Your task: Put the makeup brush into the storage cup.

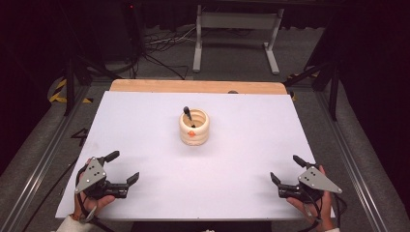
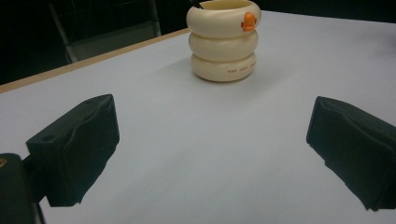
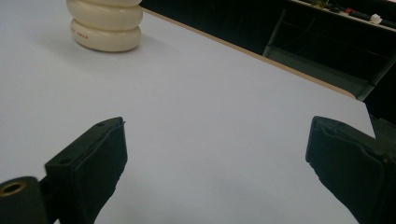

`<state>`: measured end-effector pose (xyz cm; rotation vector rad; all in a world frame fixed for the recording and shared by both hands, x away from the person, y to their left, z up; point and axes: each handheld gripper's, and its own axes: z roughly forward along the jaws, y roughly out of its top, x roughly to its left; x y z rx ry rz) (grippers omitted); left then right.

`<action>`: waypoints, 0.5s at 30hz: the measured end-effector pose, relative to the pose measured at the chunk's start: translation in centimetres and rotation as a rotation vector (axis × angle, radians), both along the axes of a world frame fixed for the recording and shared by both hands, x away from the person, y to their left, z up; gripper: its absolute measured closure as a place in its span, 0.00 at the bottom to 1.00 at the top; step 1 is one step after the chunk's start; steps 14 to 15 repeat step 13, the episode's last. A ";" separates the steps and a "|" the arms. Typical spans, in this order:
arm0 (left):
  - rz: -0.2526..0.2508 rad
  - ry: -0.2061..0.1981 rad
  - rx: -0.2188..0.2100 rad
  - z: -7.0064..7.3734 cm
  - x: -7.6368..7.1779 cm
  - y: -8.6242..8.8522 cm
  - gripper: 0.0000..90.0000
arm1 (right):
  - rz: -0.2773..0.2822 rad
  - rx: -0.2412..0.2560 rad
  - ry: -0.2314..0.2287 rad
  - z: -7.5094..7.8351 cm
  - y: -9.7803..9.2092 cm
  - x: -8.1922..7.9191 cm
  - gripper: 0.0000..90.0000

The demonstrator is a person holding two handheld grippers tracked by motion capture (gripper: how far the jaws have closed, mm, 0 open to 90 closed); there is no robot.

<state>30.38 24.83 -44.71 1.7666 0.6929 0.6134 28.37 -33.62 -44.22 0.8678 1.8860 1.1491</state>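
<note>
Both claws resting apart-jawed, empty, at near worktop (image 1: 145, 203) edge: left claw (image 1: 124, 168), right claw (image 1: 284, 170); cream ringed cup (image 1: 194, 127) standing upright, ahead between them, equally distant; black tool (image 1: 187, 115) leaning inside.

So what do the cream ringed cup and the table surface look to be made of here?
The cup looks like glazed ceramic or glossy plastic: smooth cream rings with soft highlights, an orange duck-like emblem and small printed lettering. I can't tell which. The table top appears to be a matte white board or sheet, showing no glare, laid over a wood-toned panel whose tan edge shows along the far side.
</note>
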 end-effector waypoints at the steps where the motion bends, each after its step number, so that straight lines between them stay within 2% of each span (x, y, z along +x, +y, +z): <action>1: 0.000 0.000 0.001 0.0 0.0 0.0 0.04 | 0.001 -0.002 -0.001 0.0 0.0 0.0 0.07; 4: -0.003 -0.003 0.010 0.0 -0.1 -0.2 0.04 | 0.002 0.002 0.006 -0.1 -0.1 0.0 0.07; 15: 0.005 0.005 -0.002 0.0 0.1 -0.1 0.04 | 0.001 0.002 0.006 -0.2 0.0 0.1 0.07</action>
